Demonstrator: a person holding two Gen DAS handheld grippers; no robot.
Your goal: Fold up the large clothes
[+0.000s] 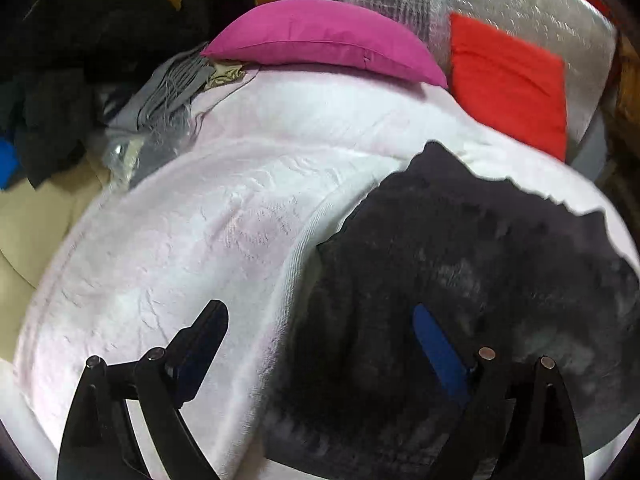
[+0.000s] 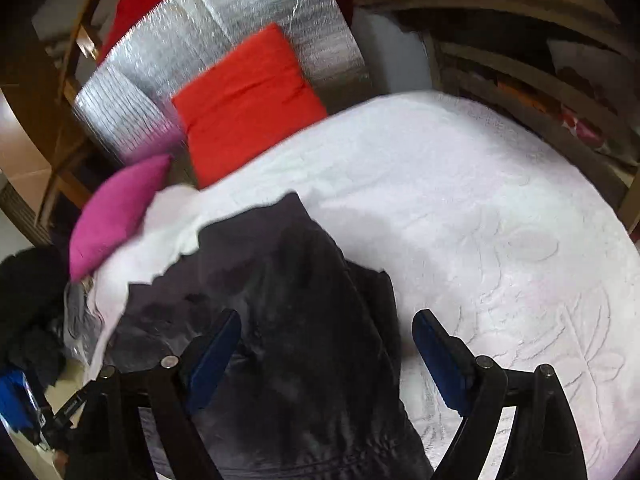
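Observation:
A dark grey-black garment (image 1: 460, 264) lies crumpled on a white textured bedspread (image 1: 192, 248). In the right wrist view the garment (image 2: 288, 304) runs from the bed's middle toward the near edge. My left gripper (image 1: 320, 316) is open above the garment's left edge, one finger over the bedspread, one over the cloth. My right gripper (image 2: 326, 324) is open, its jaws on either side of a raised fold of the garment, holding nothing.
A magenta cushion (image 1: 324, 40) and a red cushion (image 1: 512, 80) lie at the bed's far end against a silver foil panel (image 2: 192, 52). Dark clothes (image 1: 60, 80) and grey cloth (image 1: 160, 96) are piled at the left. A wooden frame (image 2: 540, 92) borders the right side.

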